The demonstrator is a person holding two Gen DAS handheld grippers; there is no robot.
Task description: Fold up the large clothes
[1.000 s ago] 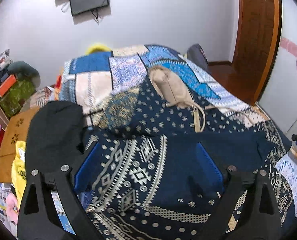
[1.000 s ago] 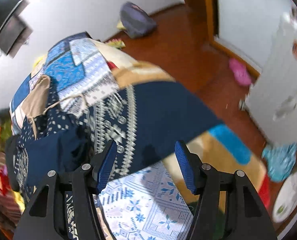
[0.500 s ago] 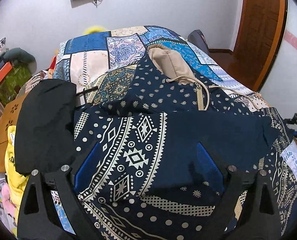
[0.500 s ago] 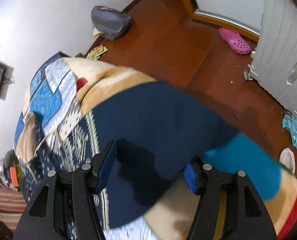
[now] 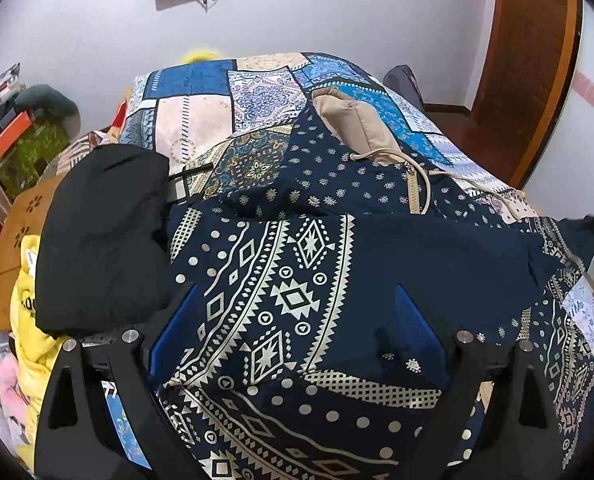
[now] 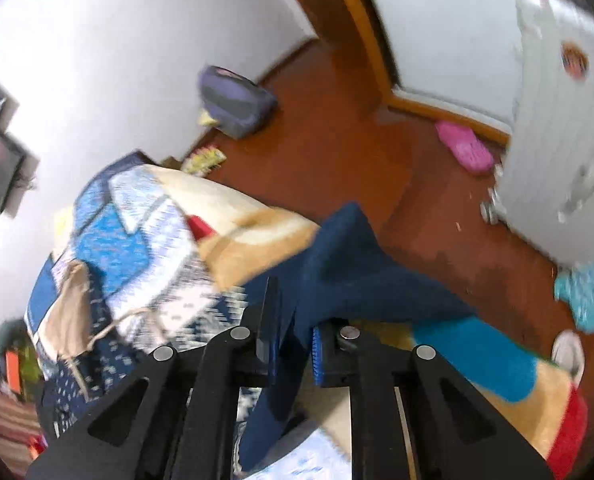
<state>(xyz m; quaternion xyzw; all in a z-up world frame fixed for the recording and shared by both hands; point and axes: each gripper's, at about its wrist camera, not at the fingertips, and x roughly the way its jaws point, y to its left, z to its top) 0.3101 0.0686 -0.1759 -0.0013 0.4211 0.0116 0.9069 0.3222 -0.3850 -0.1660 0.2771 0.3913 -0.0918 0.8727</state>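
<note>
Currently spread across the patchwork bed [image 5: 201, 120]: navy patterned hooded garment [image 5: 297, 280], long axis toward frame top. Right gripper [image 6: 293, 344] clamped on its plain navy edge, lower centre. Left gripper [image 5: 297, 332] wide open, empty, above the patterned panel.

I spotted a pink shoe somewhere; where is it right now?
The pink shoe shows only in the right wrist view, upper right, lying on the wooden floor by the door frame, beside the white cabinet.
</note>
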